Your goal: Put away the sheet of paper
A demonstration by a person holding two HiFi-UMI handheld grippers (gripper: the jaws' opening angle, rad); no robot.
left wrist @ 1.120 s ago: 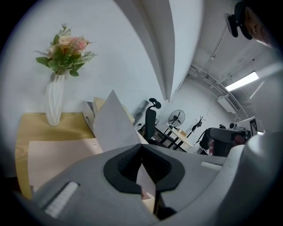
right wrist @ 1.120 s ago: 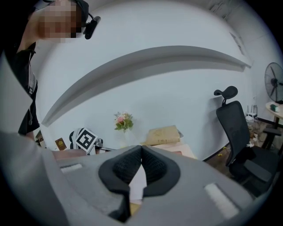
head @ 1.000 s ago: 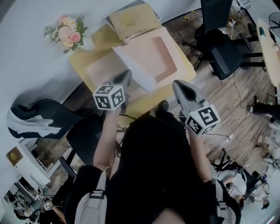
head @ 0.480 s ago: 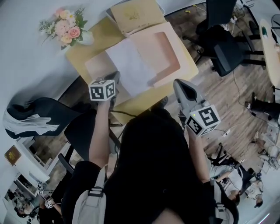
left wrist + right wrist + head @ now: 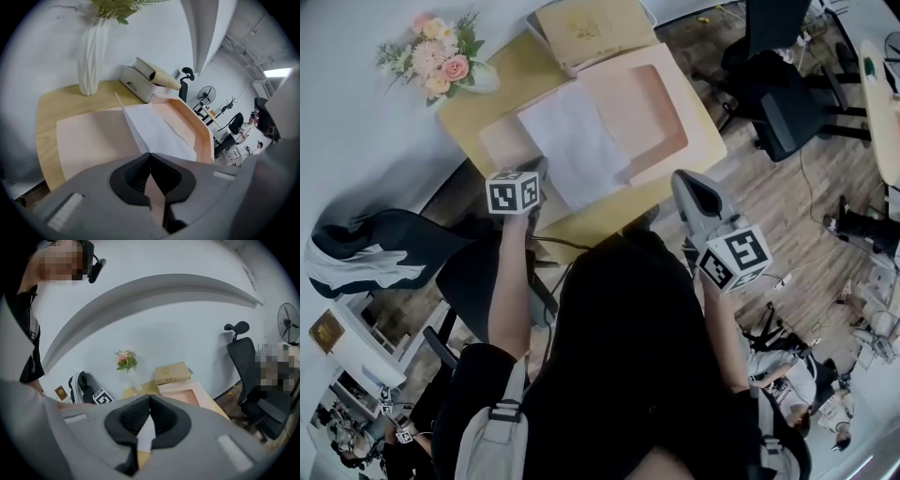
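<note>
The white sheet of paper (image 5: 577, 141) lies over the open pink folder (image 5: 661, 103) on the yellow table (image 5: 487, 103). My left gripper (image 5: 536, 171) is shut on the sheet's left edge. In the left gripper view the sheet (image 5: 159, 131) curls up from the folder (image 5: 93, 136) and runs into the closed tips of the left gripper (image 5: 150, 154). My right gripper (image 5: 686, 183) hangs shut and empty off the table's near right side. In its own view the right gripper (image 5: 150, 397) holds nothing and looks toward the table from a distance.
A white vase of flowers (image 5: 436, 66) stands at the table's far left. A tan book (image 5: 591, 28) lies on a grey box (image 5: 136, 82) at the back. Black office chairs (image 5: 778, 103) stand to the right, and a dark chair with a jacket (image 5: 375, 253) to the left.
My left gripper came down and to the left with the sheet. The sheet went from lifted above the folder to lying nearly flat on it. The right gripper barely moved.
</note>
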